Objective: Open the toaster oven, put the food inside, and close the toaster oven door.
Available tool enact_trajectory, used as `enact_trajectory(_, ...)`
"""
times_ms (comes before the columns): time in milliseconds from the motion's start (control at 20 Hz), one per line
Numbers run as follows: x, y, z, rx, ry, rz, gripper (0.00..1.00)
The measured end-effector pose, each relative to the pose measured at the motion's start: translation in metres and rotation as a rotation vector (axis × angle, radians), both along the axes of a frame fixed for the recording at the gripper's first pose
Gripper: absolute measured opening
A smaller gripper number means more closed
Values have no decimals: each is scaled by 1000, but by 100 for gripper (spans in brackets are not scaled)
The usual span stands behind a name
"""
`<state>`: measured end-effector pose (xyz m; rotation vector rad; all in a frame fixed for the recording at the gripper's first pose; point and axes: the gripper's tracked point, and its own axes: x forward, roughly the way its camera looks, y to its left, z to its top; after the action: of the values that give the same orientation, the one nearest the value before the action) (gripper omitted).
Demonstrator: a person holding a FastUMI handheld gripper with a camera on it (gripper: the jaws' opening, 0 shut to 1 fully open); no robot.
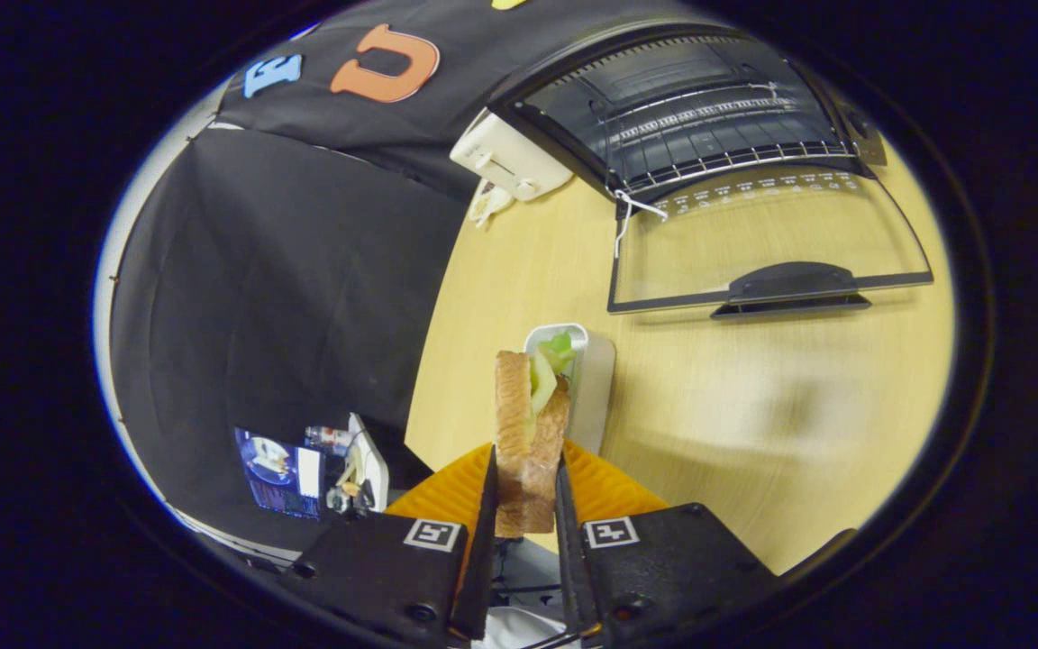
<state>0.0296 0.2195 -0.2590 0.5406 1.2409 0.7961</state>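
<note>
My claw [526, 491] is pinching the sandwich [528, 424] between both fingers, lifted off the tabletop [753, 406] just ahead of the white tray [596, 379]. The toaster oven [690, 108] sits well beyond, door [767, 248] dropped flat and open, rack [717, 135] exposed. My call: carry it forward, clear the door handle [789, 284], keep the grip even so the lettuce doesn't slip, and set it on the rack's middle. Claw is aimed along the tabletop, rolled a bit off level, with the oven off to the right of my line.
</note>
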Motion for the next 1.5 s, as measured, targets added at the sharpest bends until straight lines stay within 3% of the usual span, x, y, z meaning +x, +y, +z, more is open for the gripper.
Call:
enact_trajectory(250, 1, -7, 21, 75, -115, 1, 37)
enact_trajectory(500, 27, -23, 36, 109, -237, -121, 35)
enact_trajectory(750, 82, -56, 53, 169, -385, -358, 35)
enact_trajectory(1200, 191, -121, 16, 285, -388, -867, 34)
enact_trajectory(1500, 256, -118, -8, 328, -337, -1056, 35)
